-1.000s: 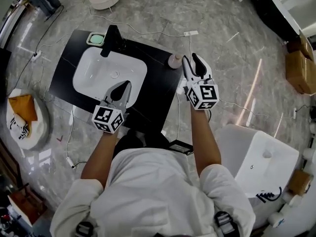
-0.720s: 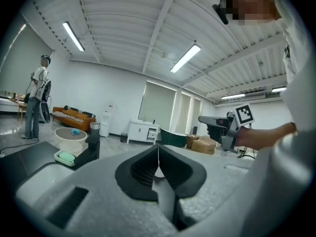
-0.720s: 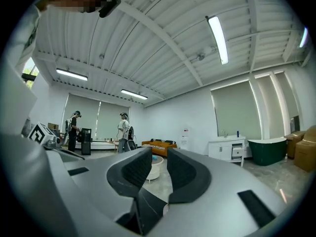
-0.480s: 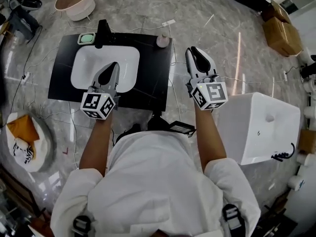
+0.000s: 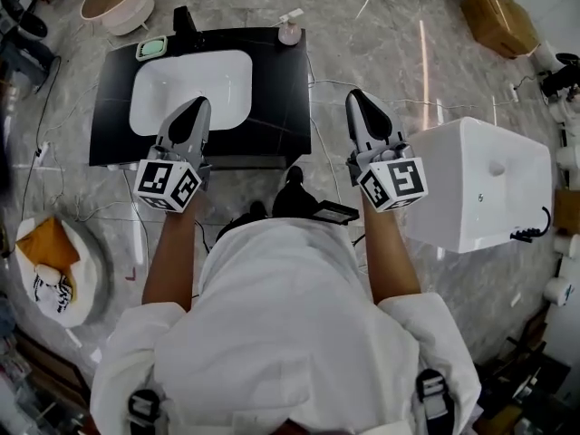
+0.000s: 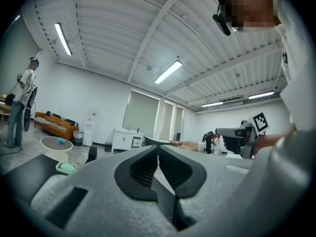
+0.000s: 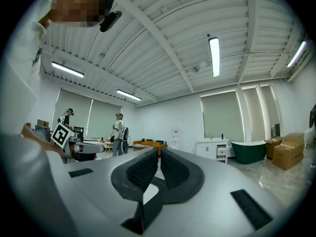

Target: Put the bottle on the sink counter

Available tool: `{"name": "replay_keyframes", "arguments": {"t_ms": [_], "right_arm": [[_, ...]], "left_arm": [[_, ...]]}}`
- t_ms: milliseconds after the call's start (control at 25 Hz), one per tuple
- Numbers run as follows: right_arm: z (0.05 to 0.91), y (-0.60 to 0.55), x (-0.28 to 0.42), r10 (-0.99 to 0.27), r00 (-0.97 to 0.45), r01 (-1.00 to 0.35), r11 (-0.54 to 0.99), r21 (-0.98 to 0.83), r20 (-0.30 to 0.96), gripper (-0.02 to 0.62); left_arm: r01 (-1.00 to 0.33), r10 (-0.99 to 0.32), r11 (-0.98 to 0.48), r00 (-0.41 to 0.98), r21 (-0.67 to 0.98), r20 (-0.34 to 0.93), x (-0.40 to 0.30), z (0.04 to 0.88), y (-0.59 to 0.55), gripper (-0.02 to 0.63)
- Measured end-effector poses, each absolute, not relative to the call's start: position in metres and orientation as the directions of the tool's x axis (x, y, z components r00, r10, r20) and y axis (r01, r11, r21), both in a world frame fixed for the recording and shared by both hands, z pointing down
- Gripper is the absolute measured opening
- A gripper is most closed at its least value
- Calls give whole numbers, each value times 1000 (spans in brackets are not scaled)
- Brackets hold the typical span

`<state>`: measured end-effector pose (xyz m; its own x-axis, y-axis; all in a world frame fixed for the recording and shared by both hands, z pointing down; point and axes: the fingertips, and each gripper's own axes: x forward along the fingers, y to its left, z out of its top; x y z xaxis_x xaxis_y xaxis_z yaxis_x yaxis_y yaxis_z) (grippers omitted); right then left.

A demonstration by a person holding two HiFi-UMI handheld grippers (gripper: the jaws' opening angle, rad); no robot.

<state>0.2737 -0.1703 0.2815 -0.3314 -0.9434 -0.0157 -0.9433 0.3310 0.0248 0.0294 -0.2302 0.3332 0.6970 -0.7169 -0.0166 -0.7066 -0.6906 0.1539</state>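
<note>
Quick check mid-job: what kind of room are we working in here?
Probably an open studio or test hall rather than a real bathroom. The black sink counter stands free on a bare marble floor, and a green bathtub and an orange sofa share the same big room.

No legible words or brand names in your views. Square black-and-white coded markers on cubes of your left tongs [image 5: 193, 109] and right tongs [image 5: 359, 100]. Small dark digit-like mark on white box [image 5: 453, 166], too small to read. Black print on floor bag [image 5: 45, 286] illegible.
</note>
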Motion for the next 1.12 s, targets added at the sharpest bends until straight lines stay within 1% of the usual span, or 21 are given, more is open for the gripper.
{"name": "replay_keyframes", "arguments": {"t_ms": [160, 320, 560, 680, 840, 960, 1120], "right_arm": [[294, -137, 273, -946, -323, -946, 323, 0, 5, 24], [306, -110, 280, -948, -317, -948, 317, -23, 8, 20], [324, -71, 298, -954, -298, -955, 297, -30, 42, 17], [327, -52, 308, -948, -315, -949, 313, -36, 51, 15], [338, -29, 313, -924, -378, -926, 376, -42, 56, 15], [351, -14, 307, -901, -428, -903, 425, -59, 64, 15], [357, 6, 295, -864, -499, -865, 493, -90, 64, 14]], "left_arm": [[-693, -705, -705, 707, 152, -48, 26, 330, -202, 17], [-703, -714, -697, 699, 138, -47, 28, 332, -171, 17], [-796, -803, -595, 589, 109, -88, 21, 321, -123, 17], [-803, -812, -583, 581, 120, -57, 31, 328, -101, 17], [-779, -787, -610, 617, 145, 5, 64, 347, -68, 17], [-760, -765, -630, 643, 161, 41, 81, 361, -40, 17], [-738, -744, -638, 664, 221, 68, 94, 376, -12, 17]]}}
